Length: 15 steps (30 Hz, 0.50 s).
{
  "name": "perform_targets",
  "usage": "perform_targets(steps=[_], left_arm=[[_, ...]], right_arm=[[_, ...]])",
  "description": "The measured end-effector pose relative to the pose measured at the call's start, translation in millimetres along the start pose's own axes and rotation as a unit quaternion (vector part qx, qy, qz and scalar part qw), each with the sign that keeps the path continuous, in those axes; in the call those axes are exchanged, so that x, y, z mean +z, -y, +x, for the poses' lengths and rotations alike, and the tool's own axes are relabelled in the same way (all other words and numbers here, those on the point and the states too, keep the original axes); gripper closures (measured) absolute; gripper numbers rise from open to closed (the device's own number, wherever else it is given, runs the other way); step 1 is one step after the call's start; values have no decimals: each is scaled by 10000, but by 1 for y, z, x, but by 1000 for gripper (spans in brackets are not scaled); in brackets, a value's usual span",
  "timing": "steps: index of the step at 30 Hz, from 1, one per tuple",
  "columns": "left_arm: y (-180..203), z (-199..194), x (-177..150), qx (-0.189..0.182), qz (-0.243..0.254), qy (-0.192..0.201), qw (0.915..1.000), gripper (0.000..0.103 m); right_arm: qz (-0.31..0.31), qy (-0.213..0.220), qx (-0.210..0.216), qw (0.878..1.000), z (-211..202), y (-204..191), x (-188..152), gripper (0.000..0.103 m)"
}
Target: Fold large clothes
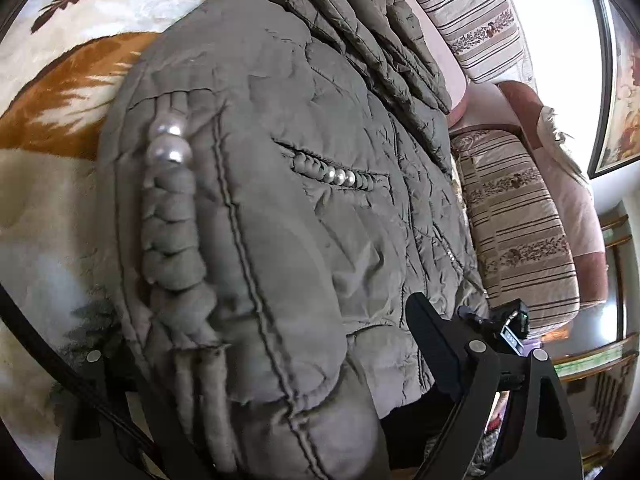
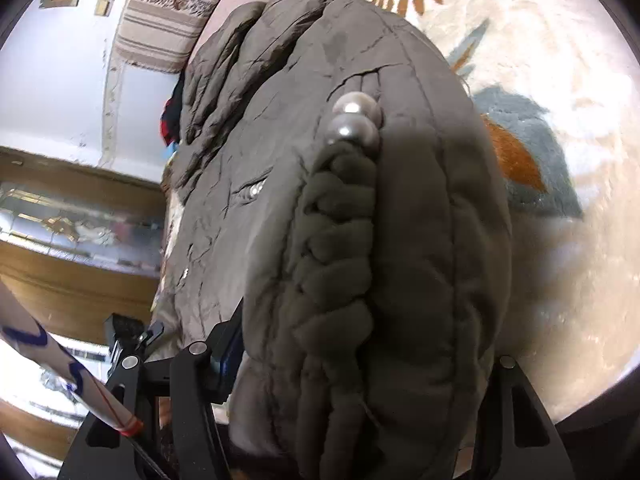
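Jacket [image 1: 280, 208]: grey-olive, padded and quilted, lying on a fleecy blanket [image 1: 44, 200] printed with rust-brown and teal leaves; its far edge reaches a row of striped cushions [image 1: 516, 216] on a pink sofa. Trim: a braided fabric band [image 1: 172, 240] along the near fold, topped by two large pearls [image 1: 168, 144]; a slit pocket [image 1: 336, 176] further in carries a row of small pearls. Left tongs [image 1: 256, 364]: jaws set wide, a puffed fold of the jacket bulging up between them and covering the gap; only the black bases of the fingers show at either side, and whether the pads press on the cloth cannot be told. Right tongs [image 2: 352, 364]: jaws likewise apart with the braided fold [image 2: 340, 264] filling the space between them; the fingertips are hidden under the padding, so a grip cannot be told. In the left view the other tongs appear at the jacket's near right edge. In the right view a white sleeve [image 2: 68, 368] with blue markings and a red cuff line crosses the lower left. Background: white wall, wooden furniture [image 2: 76, 280], framed picture [image 1: 624, 92].
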<state>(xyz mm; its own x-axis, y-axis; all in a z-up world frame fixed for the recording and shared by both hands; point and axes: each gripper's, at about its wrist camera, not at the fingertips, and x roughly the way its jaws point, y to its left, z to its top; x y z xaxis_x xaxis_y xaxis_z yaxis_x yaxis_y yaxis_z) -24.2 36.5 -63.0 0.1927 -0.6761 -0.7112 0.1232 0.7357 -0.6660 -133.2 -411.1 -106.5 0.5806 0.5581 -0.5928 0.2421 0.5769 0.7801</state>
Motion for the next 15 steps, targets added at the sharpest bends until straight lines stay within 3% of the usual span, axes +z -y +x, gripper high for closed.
perform_targets(steps=[3,4,5,6,7,8,10,15], left_arm=[[8,1,-2,277,99,-8,9996,12],[12,2,-3,425,181,1,9989,15],[18,3,-5,754,352,20,9965,34],[23,3,-7,1132,487,26,9924,47],[26,3,-7,1484,583,28,9872,68],[26,0,-7,1532,589,43,9864,75],[29,-17,-5,1247,514,213,9906,81],[58,-56,1,992,779,646,9899,84]], right_arm=[[-132,129,-324,9993,3,-12,-3,35],[-173,161,-442,9987,3,-16,-4,42],[-307,202,-753,9965,5,-22,-4,56],[-402,200,-883,9951,6,-26,-3,60],[-439,201,-895,9948,4,-28,-1,68],[-499,219,-898,9945,2,-34,0,73],[-624,290,-883,9937,-5,-42,3,76],[-863,649,-342,9936,-42,-68,6,80]])
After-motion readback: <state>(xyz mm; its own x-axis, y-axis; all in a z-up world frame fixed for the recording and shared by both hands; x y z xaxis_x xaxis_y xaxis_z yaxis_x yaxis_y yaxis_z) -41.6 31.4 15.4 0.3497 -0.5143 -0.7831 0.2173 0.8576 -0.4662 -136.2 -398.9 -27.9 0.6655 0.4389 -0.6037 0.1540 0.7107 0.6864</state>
